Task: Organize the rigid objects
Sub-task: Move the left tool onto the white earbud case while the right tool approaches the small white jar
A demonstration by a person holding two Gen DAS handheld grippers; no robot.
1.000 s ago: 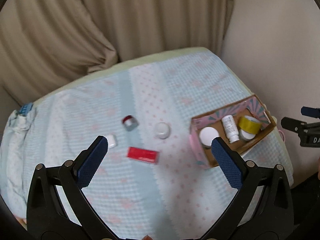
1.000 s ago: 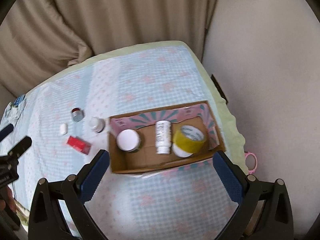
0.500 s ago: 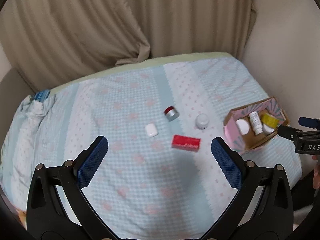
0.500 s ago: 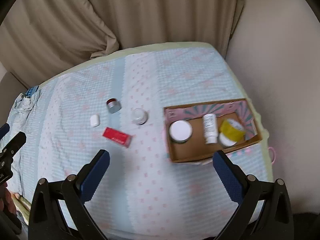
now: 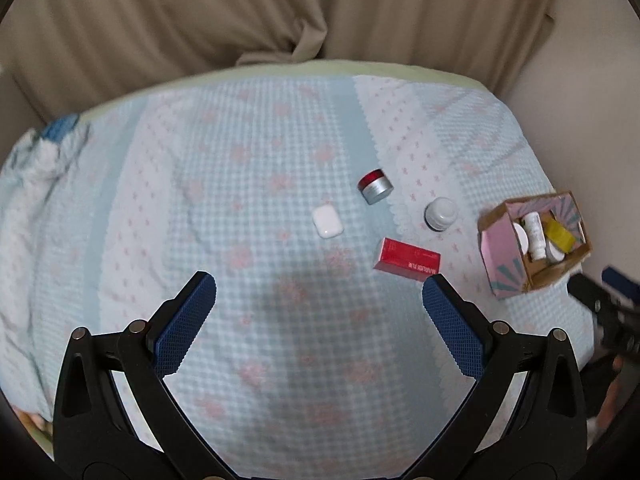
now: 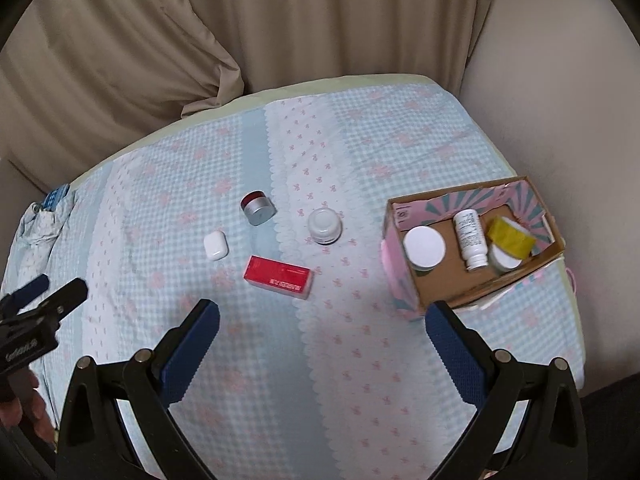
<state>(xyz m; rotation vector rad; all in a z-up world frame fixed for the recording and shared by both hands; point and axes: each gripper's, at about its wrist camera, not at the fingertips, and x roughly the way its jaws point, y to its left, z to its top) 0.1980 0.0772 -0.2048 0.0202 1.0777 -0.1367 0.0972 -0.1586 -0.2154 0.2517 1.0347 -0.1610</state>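
Four bits loose on the bed: red box (image 6: 279,276) lying flat, white earbud case (image 6: 215,245) left of it, red-lidded silver jar (image 6: 258,208) tipped over, white jar (image 6: 325,225) upright. Cardboard box (image 6: 404,280) at right holds a white-lidded jar (image 6: 424,247), a white bottle (image 6: 471,239) on its side, yellow tape (image 6: 511,237).

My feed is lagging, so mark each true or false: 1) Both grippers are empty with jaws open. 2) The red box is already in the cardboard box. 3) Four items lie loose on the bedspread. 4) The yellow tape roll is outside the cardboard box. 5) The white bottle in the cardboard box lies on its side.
1) True: the left gripper and the right gripper hold nothing, jaws wide apart.
2) False: the red box lies on the bedspread, apart from the cardboard box.
3) True: the red box, white case, red-lidded jar and white jar.
4) False: the yellow tape roll is inside it.
5) True: the white bottle lies flat.
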